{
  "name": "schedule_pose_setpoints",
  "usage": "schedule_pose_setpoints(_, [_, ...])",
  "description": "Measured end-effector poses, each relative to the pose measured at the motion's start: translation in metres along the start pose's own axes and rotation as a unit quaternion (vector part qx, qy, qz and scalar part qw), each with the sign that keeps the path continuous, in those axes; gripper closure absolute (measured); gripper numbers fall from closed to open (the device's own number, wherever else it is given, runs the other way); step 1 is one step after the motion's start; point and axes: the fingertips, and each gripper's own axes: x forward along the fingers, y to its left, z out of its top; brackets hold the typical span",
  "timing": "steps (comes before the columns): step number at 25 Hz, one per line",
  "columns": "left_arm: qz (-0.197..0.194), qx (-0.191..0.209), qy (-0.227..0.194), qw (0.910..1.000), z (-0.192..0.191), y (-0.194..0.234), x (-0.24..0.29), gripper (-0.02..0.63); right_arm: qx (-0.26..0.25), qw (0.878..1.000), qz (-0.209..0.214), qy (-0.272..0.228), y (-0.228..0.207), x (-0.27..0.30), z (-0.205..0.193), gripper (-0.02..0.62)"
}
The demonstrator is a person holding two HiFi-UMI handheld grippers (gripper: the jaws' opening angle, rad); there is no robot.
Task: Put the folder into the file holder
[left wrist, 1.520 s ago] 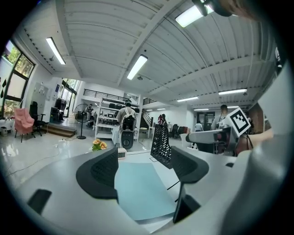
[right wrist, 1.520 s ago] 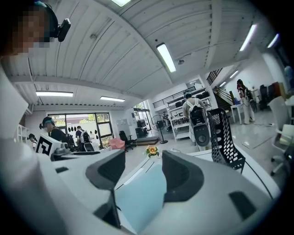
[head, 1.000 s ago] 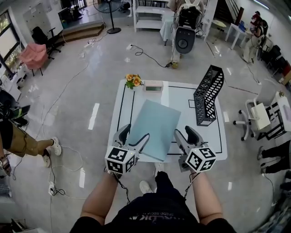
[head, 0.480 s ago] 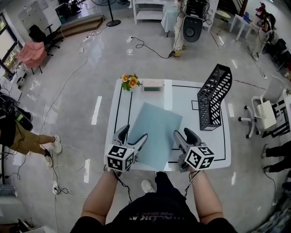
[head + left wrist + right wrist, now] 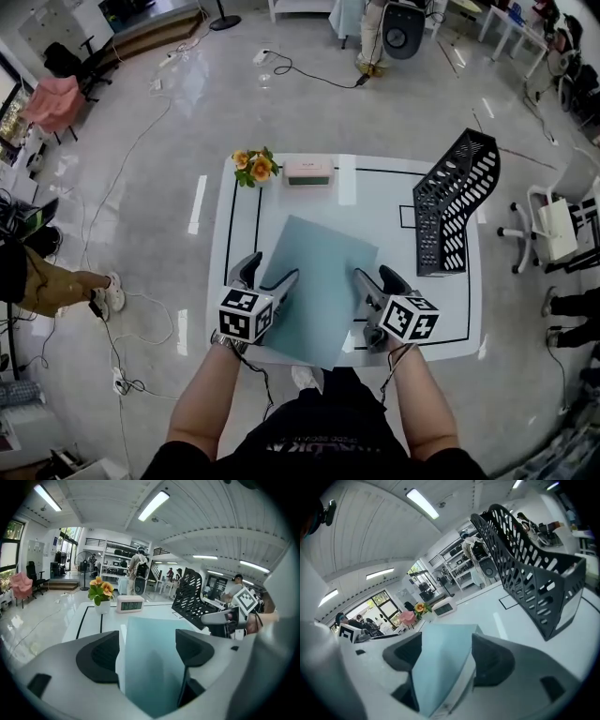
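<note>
The person's two bare arms reach out side by side from the bottom of the head view. Each hand holds a claw that points forward and tips down a bit toward the white table. The left gripper is at the left side of the folder, and the right gripper is at its right side. The folder is light blue-green. It lies flat on the near part of the table, turned a little crooked, and its near corner sticks out past the table edge toward the person. In the left gripper view the claw's two jaws stand wide apart, with the folder's near end showing between them, and they do not squeeze it. In the right gripper view the jaws are wide apart too, with a corner of the folder between them and not squeezed; these jaws have just been opening wider. The black file holder stands on the right side of the table, well apart from the folder. A pot of flowers and a small clock sit at the far edge. A second ago both claws were closer to the person, near the table's front edge. Now they are lower and farther along the folder's sides. The folder lies in the same spot on the table.
</note>
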Motion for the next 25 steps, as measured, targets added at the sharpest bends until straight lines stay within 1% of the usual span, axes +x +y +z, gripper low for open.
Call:
schedule_pose_setpoints(6, [-0.004, -0.008, 0.034, 0.9994, -0.004, 0.017, 0.033, 0.242, 0.041, 0.999, -0.016, 0.027, -0.025, 0.023, -0.005, 0.264])
schedule_pose_setpoints(11, [-0.014, -0.021, 0.059, 0.9979, -0.010, 0.025, 0.053, 0.242, 0.069, 0.996, -0.017, 0.049, -0.035, 0.036, -0.011, 0.258])
schedule_pose_setpoints(19, [-0.031, -0.028, 0.098, 0.9943, -0.022, 0.030, 0.072, 0.242, 0.085, 0.993, -0.005, 0.082, -0.039, 0.050, -0.025, 0.258])
schedule_pose_setpoints(21, [-0.038, -0.039, 0.100, 0.9935, -0.024, 0.030, 0.075, 0.242, 0.085, 0.993, -0.008, 0.086, -0.041, 0.052, -0.027, 0.258])
schedule_pose_setpoints(25, [-0.055, -0.075, 0.106, 0.9900, -0.029, 0.031, 0.079, 0.241, 0.090, 0.992, -0.009, 0.093, -0.044, 0.054, -0.029, 0.258])
